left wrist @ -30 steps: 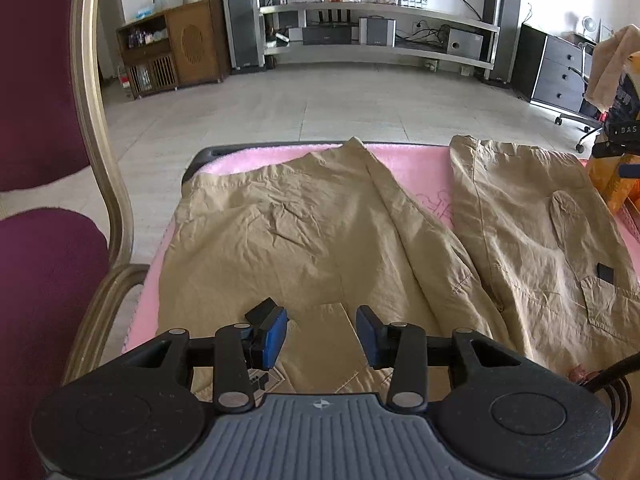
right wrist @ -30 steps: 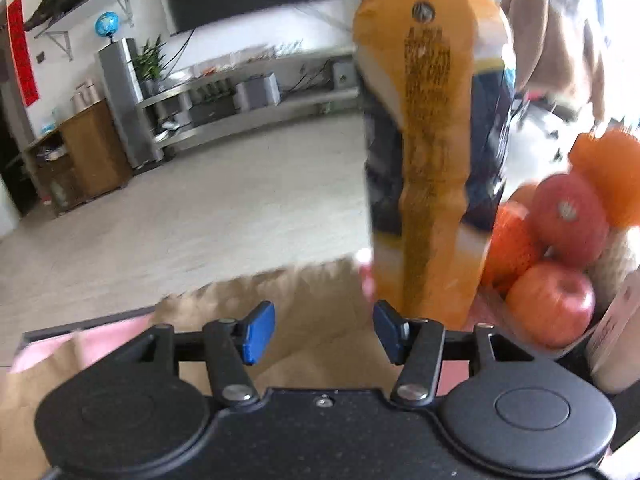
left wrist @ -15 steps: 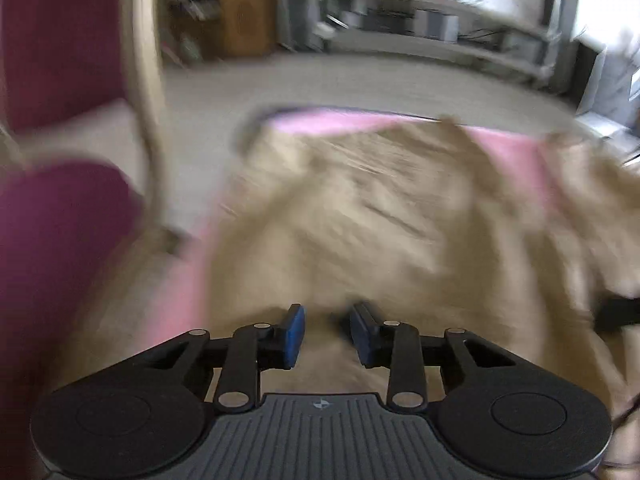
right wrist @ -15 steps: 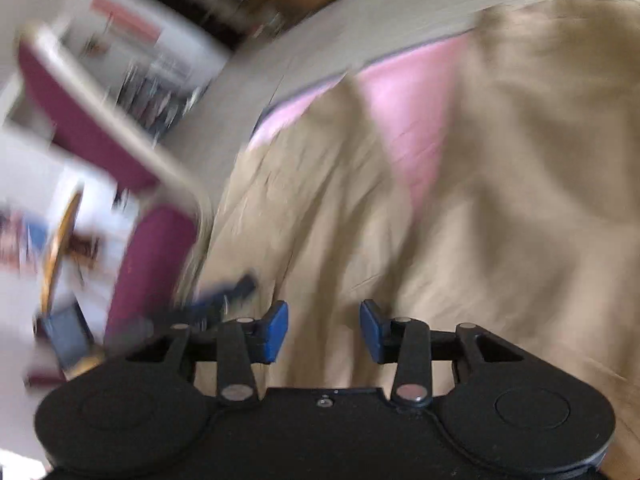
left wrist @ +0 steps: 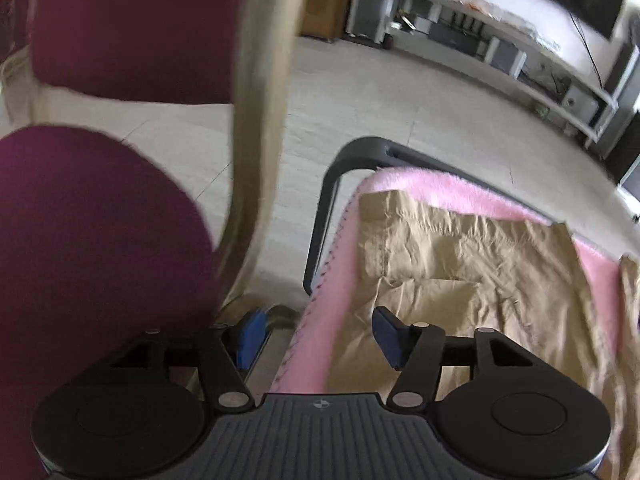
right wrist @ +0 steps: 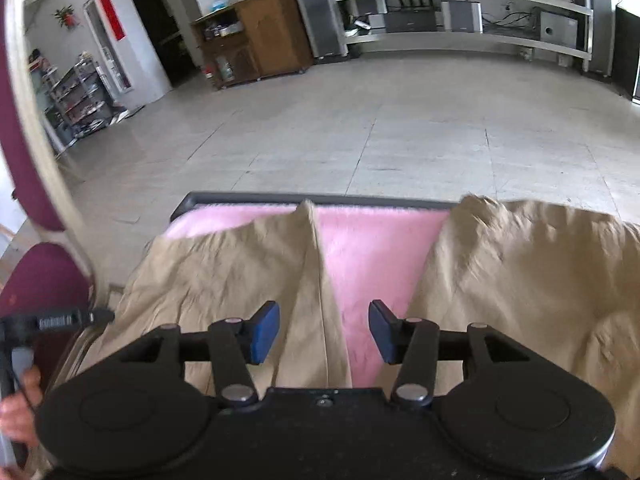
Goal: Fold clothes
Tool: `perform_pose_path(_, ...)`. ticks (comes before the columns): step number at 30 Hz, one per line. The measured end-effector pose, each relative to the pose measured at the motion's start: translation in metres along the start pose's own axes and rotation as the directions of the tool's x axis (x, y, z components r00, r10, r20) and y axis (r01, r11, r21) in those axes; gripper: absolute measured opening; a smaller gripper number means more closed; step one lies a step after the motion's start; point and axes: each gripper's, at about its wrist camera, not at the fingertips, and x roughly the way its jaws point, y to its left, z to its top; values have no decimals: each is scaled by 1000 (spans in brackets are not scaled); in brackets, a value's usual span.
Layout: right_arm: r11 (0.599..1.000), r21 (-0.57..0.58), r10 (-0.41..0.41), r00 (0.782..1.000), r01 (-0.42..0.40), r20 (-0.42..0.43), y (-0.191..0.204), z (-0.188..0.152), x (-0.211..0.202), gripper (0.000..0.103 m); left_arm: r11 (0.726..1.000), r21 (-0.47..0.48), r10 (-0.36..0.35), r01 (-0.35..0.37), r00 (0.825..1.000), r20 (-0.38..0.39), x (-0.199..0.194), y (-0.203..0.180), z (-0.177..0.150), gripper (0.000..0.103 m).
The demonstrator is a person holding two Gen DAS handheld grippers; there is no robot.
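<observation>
Trousers (right wrist: 224, 276): khaki, creased woven cloth, spread flat on fuzzy pink blanket (right wrist: 372, 248) over tabletop.
Left view only: patch pocket, blanket's stitched edge, maroon chair (left wrist: 96, 240).
Right view only: both legs, pink between.
Left gripper (left wrist: 316, 336): fingers opening, empty.
Right gripper (right wrist: 324, 332): fingers opening, empty.

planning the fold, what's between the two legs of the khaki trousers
A bare strip of pink blanket separates the two legs of the khaki trousers, seen in the right wrist view; nothing else lies on it.
</observation>
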Motion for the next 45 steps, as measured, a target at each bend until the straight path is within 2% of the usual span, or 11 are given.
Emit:
perform_pose_path(4,999,-21,-44,999,44,-14,9,5,46,48,995,102,2,-6,999,40,11,-19,1,48)
perform_pose_path(8,988,-90,-128,990,123,-57,25,-2,83,36,966,255,25,-49,995,97,14,-45,-3,7)
perform_pose_path(10,980,-144,-138,990,135,-13,36,-9,79,1,934,309,111,-178,969,221,5,-55,-10,1)
perform_pose_path(14,979,-171,-78,981,109,175,49,-17,54,2,870,331,221,-366,889,401,-4,-67,-12,0)
perform_pose_path(17,973,-163,-133,976,161,170,46,-21,67,2,869,319,256,-378,896,364,8,-65,-7,1)
perform_pose_path(21,974,-129,-172,980,184,98,39,-23,76,16,973,162,143,-165,980,142,7,-31,5,38)
perform_pose_path(23,985,-85,-144,987,150,75,33,-20,69,38,996,46,66,-71,993,100,0,-10,15,43)
perform_pose_path(27,996,80,-35,997,30,62,7,-12,54,39,999,-10,-48,49,999,22,0,-4,32,46)
perform_pose_path(38,996,83,-37,999,33,39,1,-16,69,31,989,145,-1,-4,1000,31,23,-32,18,16)
perform_pose_path(40,997,56,-51,998,49,39,5,-18,71,13,981,194,9,-21,998,63,21,-39,14,3)
perform_pose_path(45,993,-92,-58,989,71,138,30,-21,60,2,932,284,150,-224,954,259,7,-62,4,1)
